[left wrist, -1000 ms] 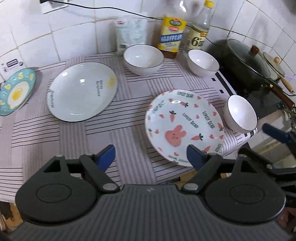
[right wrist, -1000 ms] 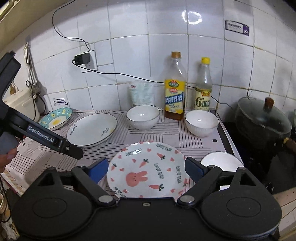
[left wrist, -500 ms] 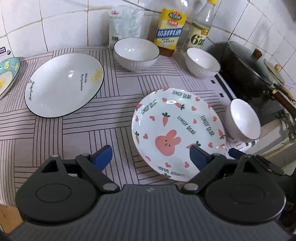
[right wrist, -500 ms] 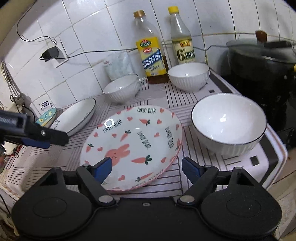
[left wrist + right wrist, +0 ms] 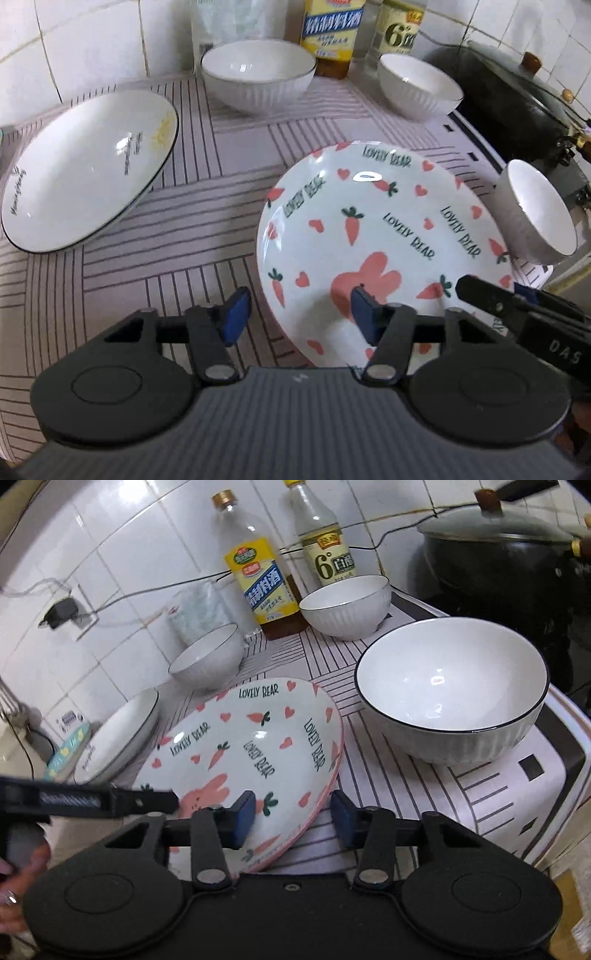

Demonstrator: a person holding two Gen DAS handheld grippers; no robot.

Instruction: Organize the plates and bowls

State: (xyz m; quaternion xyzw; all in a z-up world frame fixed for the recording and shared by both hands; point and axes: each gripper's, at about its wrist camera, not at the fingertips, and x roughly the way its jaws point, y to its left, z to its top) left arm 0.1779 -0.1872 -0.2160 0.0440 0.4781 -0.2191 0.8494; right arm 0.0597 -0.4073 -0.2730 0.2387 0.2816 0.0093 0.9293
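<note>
beside 3 bowls, 2 bottles

My left tongs point steeply down at the near edge of the counter, jaws just closing and half apart, pads pressing on nothing. My right tongs tilt down more gently, jaws likewise closing, pads free. My hand on the left tongs' handle shows at the near left
</note>
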